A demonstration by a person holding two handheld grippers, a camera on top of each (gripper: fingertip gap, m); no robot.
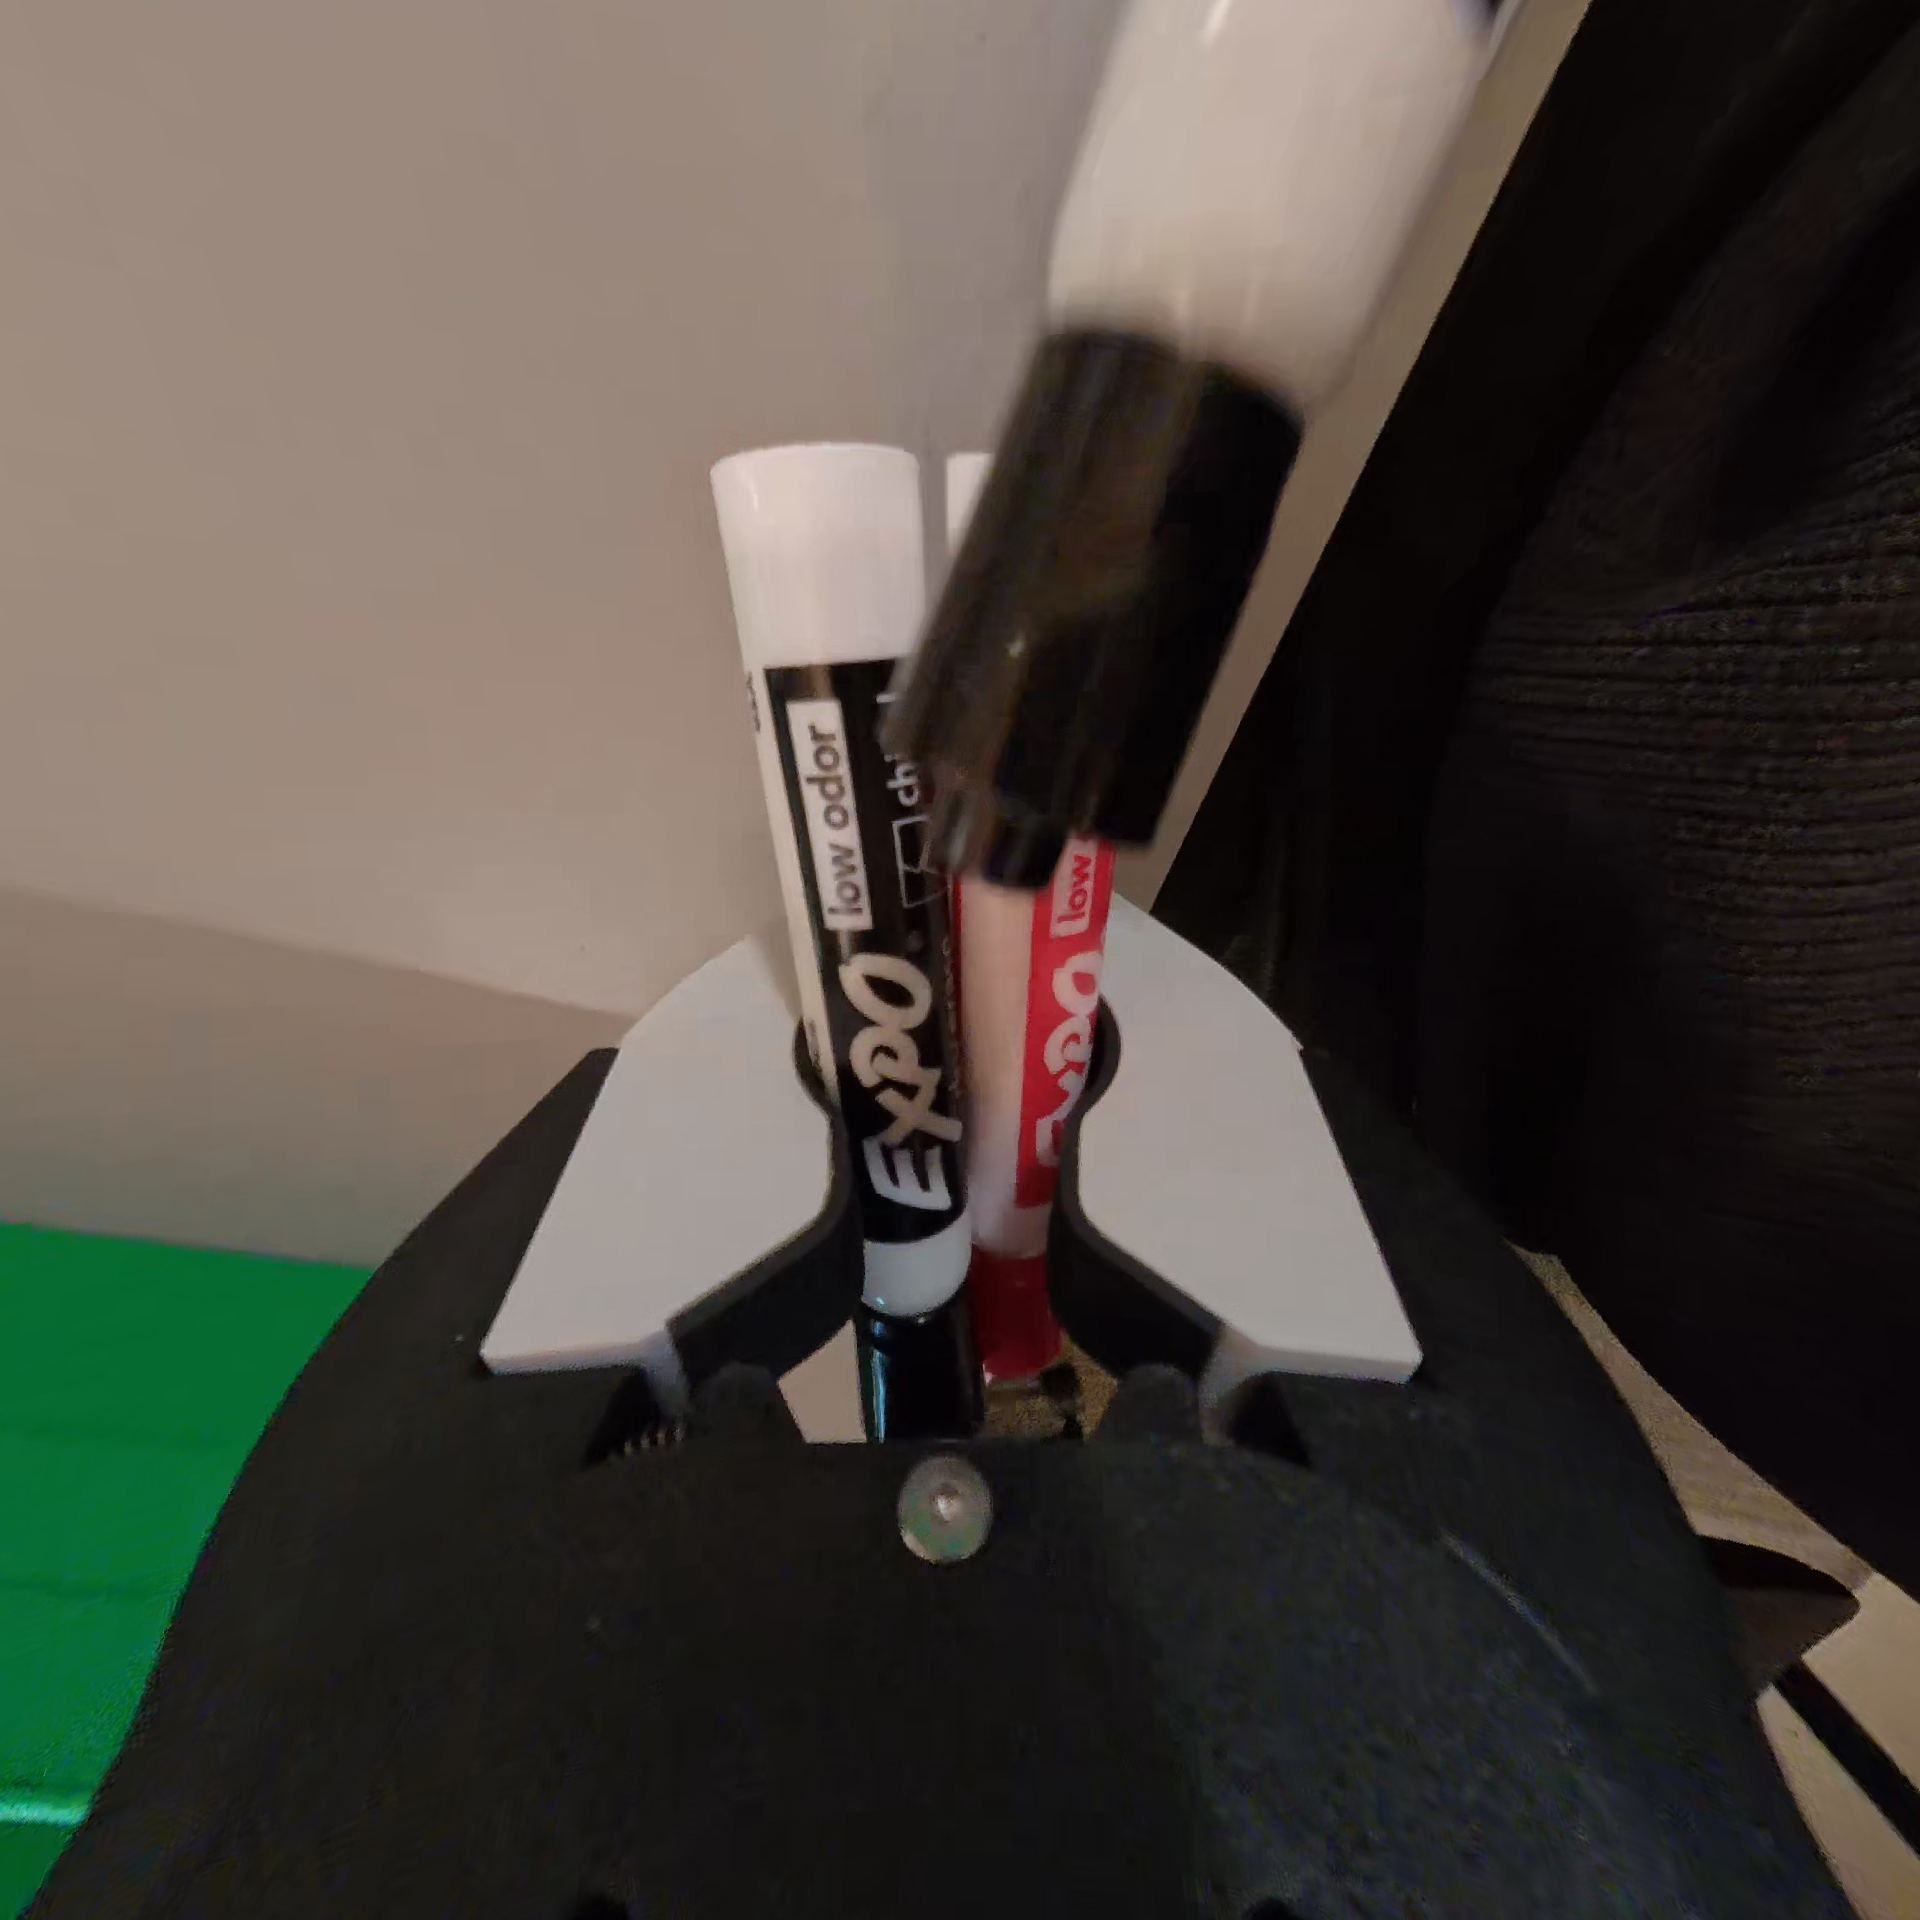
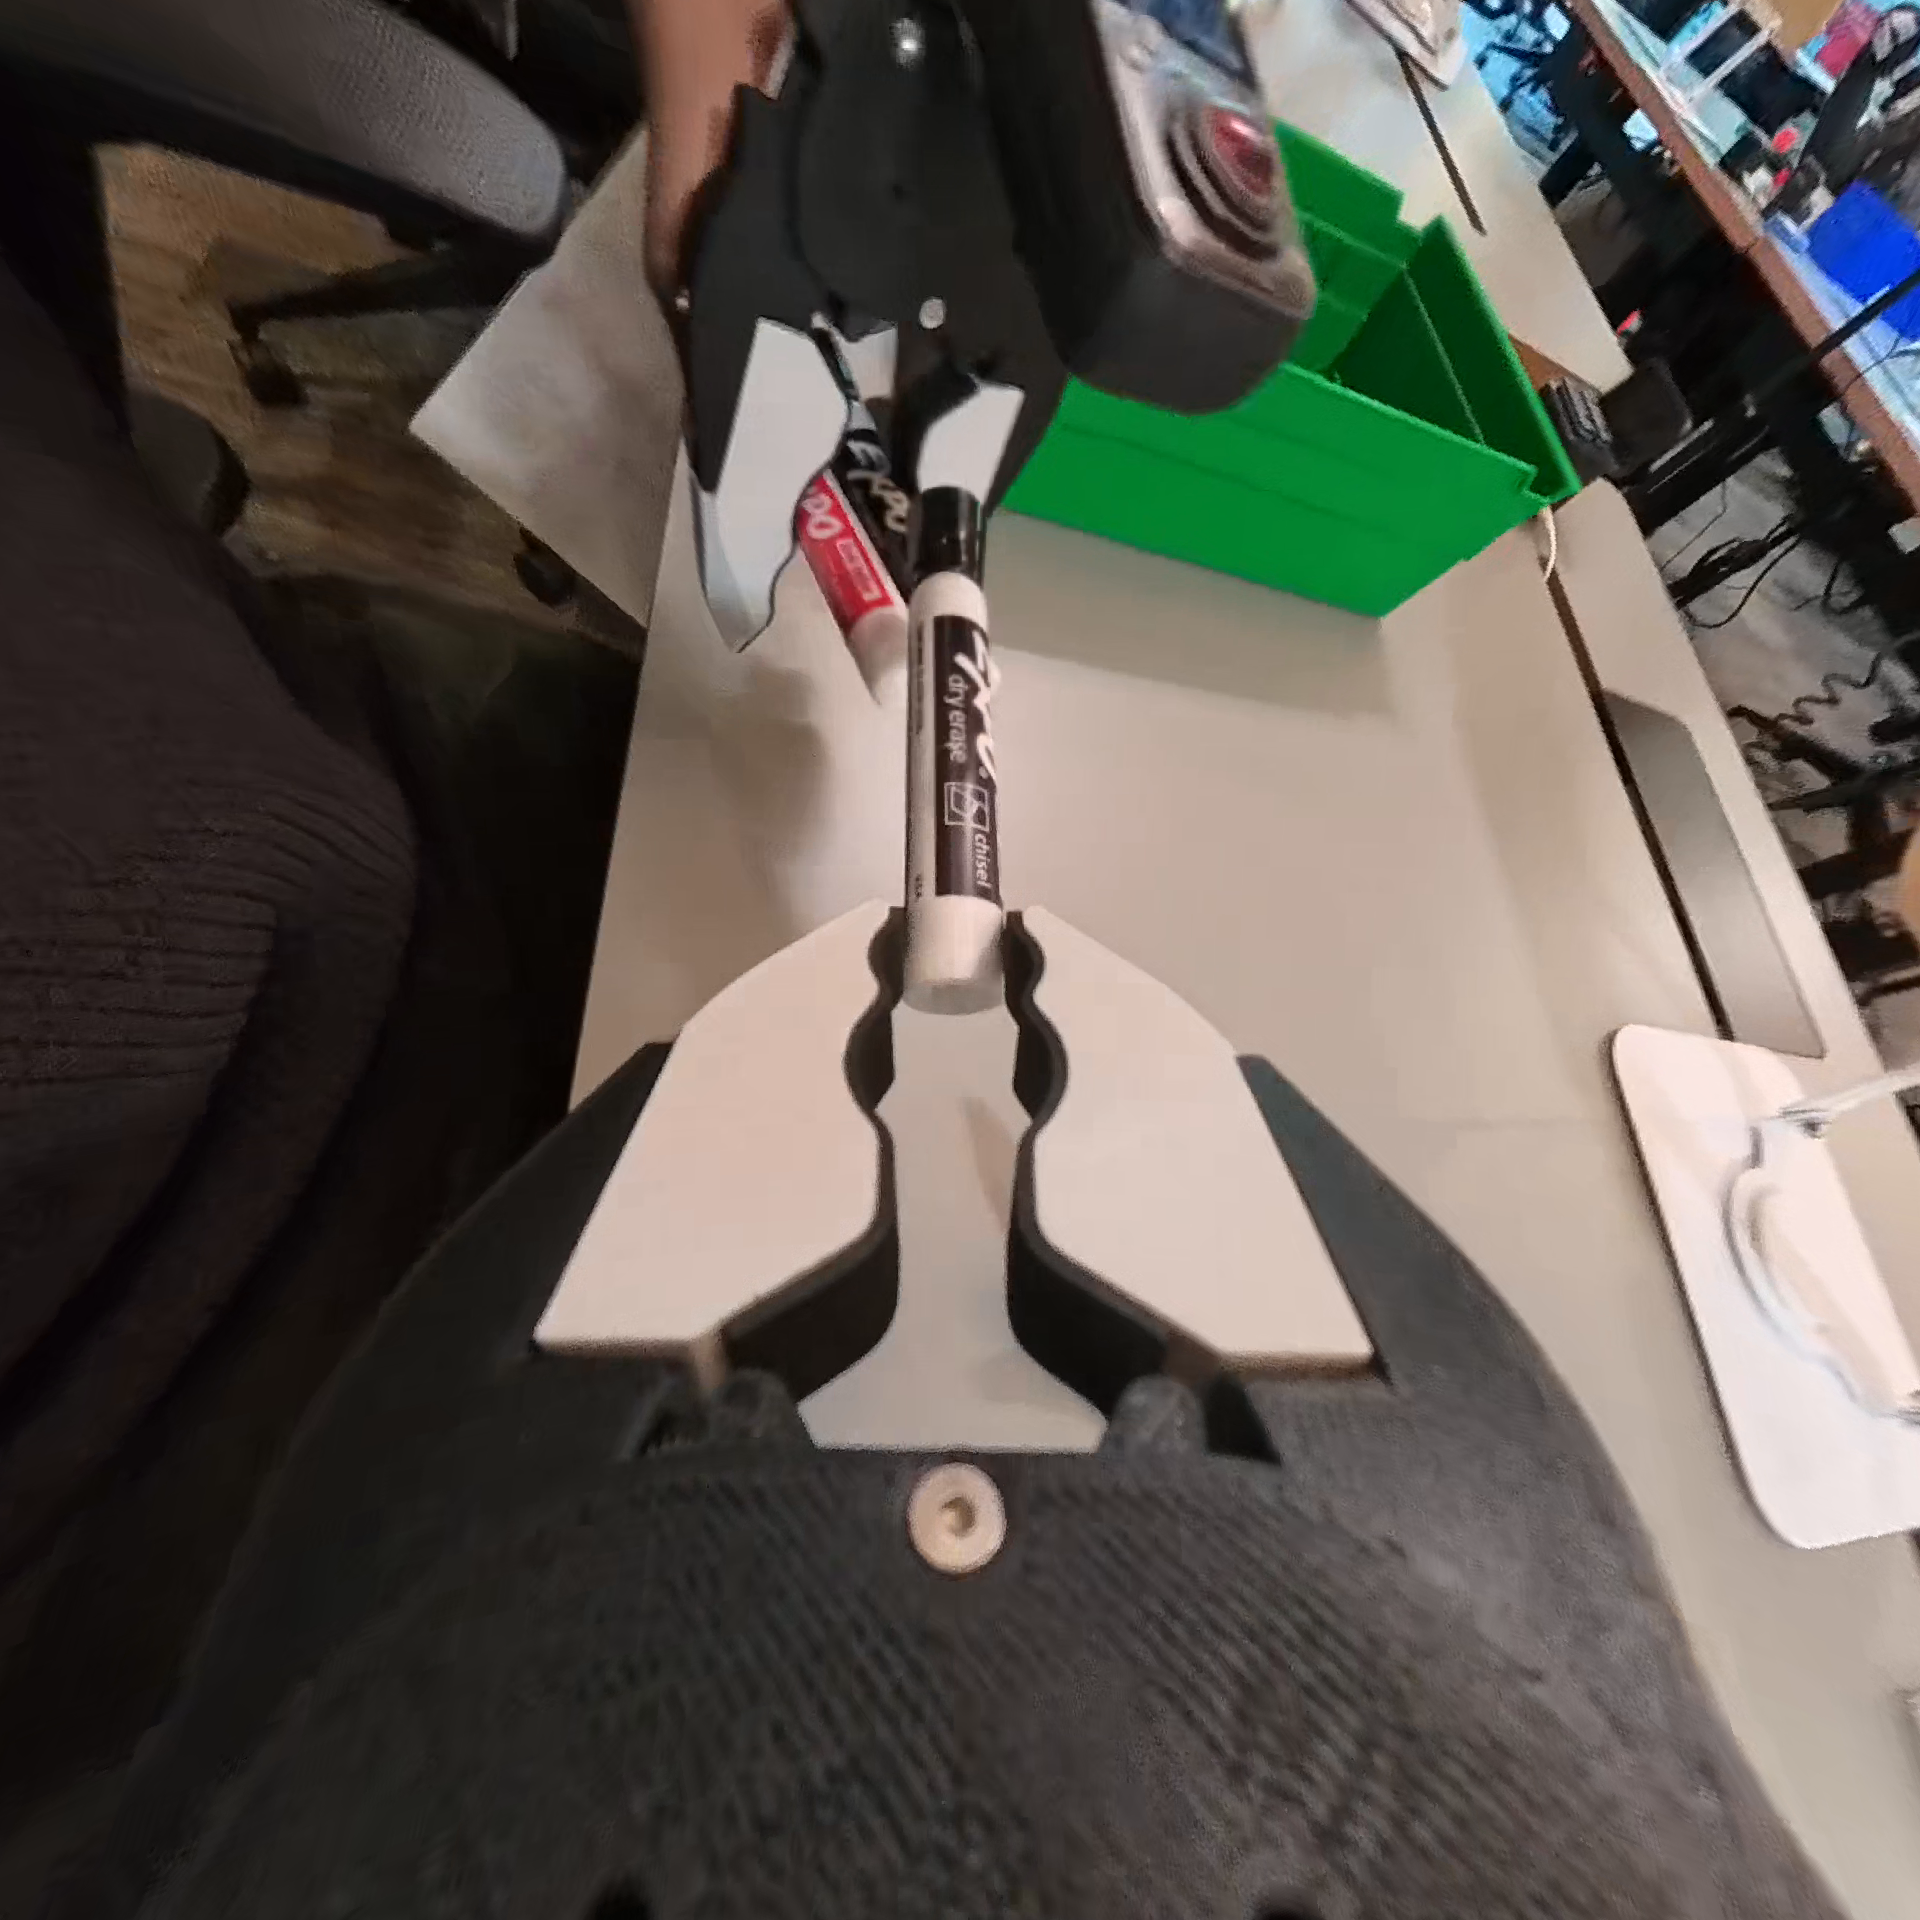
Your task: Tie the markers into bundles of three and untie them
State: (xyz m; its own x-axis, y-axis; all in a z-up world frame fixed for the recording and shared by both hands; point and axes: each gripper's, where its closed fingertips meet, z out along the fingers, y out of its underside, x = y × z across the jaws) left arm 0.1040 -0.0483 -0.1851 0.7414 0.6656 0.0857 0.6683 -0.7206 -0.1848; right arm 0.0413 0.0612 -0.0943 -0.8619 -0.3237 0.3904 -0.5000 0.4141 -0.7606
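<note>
My left gripper [image 1: 951,997] is shut on two dry-erase markers side by side: a black-labelled marker [image 1: 831,727] and a red-labelled marker [image 1: 1060,1049], white ends pointing away from me. My right gripper [image 2: 951,925] is shut on the white end of a third marker [image 2: 951,748] with a black label. Its black cap [image 1: 1081,623] reaches down to the left gripper's tips, just in front of the red marker; I cannot tell if they touch. In the right wrist view the left gripper [image 2: 862,561] hangs above the table with its red marker [image 2: 862,613] and black marker [image 2: 873,468].
Green plastic bins [image 2: 1247,488] stand on the pale table [image 2: 1299,831] beyond the left gripper, also at the left wrist view's lower left [image 1: 135,1455]. A white pad with a clear glass object [image 2: 1766,1247] lies at right. Dark fabric [image 2: 156,831] and a chair [image 2: 312,104] are at left. The grippers' ends are close to 15 cm from one another.
</note>
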